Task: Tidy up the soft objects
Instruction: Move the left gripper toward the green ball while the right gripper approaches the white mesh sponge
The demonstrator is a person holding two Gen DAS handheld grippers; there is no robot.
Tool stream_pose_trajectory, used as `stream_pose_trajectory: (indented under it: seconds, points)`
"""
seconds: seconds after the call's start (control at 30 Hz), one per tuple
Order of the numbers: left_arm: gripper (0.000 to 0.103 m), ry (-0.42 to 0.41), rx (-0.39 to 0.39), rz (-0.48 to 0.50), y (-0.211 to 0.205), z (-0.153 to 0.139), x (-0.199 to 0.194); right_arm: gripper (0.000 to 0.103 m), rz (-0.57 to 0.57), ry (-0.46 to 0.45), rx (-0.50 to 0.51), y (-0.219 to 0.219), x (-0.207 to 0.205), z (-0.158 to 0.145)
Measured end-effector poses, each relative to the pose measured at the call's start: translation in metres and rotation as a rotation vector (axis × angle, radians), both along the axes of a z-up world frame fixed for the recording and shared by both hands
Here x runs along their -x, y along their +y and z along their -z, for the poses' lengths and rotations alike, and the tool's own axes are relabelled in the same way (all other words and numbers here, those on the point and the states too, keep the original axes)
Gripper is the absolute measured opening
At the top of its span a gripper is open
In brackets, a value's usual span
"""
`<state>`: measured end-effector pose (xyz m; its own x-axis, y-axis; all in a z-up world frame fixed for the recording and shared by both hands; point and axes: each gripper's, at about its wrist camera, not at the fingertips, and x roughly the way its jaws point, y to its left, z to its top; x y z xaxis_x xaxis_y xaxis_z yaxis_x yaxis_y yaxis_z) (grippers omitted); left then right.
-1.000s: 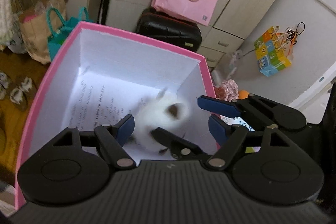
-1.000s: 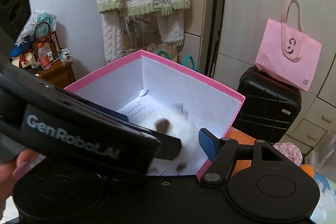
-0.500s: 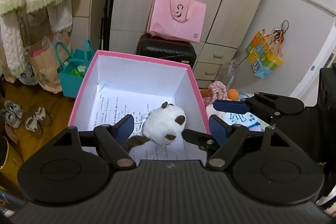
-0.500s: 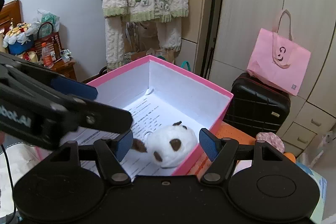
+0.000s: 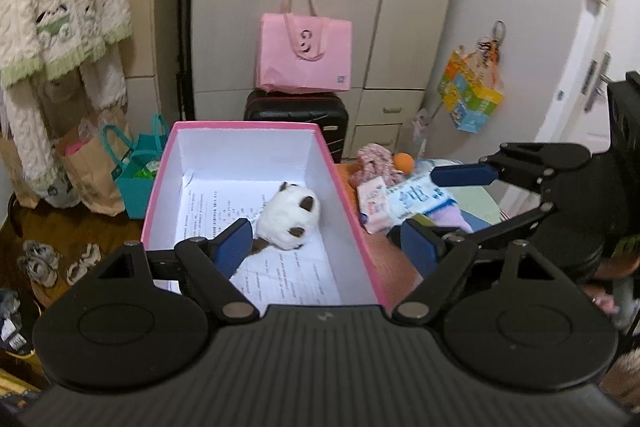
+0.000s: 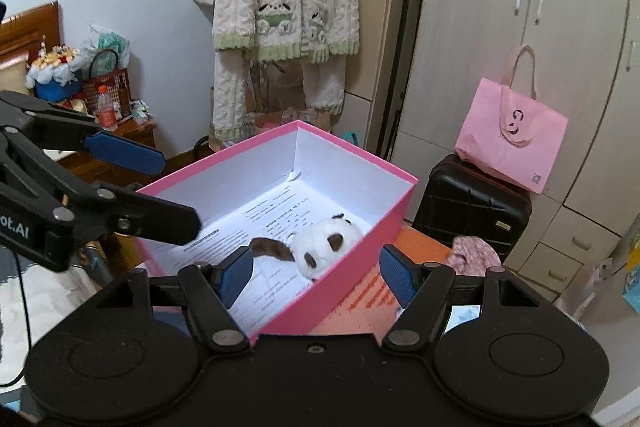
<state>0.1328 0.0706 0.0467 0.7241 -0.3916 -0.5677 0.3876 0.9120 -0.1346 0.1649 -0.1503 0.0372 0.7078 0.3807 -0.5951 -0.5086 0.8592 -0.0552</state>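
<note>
- Here, from the left wrist, a fluffy white plush toy [image 5: 289, 217] with brown patches is seen lying on printed paper sheets [image 5: 280, 275] inside a pink, white-lined rectangular box [image 5: 352, 211], just ahead of the left gripper [image 5: 326, 247].
- Its jaws have just been opening and stand wide, with nothing gripped.
- Soft items to the right are partly hidden by the right gripper [image 5: 444, 205].
- From the right wrist, the right gripper's jaws are shown spread wide and empty over the box's near rim; the toy's face cannot be made out.
</note>
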Motion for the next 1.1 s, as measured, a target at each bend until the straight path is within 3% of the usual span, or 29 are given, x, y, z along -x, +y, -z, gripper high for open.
stream_pose_trajectory:
  seconds: [0.5,0.83,1.1]
  points:
    - [0.082,0.02,-0.041,0.235,-0.054,0.001,0.052,0.076,0.237,-0.015,-0.048,-0.114,0.072,0.003]
    - [0.082,0.08,-0.083,0.312,-0.103,0.022,0.059,0.077,0.257,0.011,-0.071,-0.146,0.096,0.028]
    - [0.082,0.108,-0.099,0.315,-0.136,0.039,0.046,0.077,0.236,0.037,-0.116,-0.169,0.082,0.044]
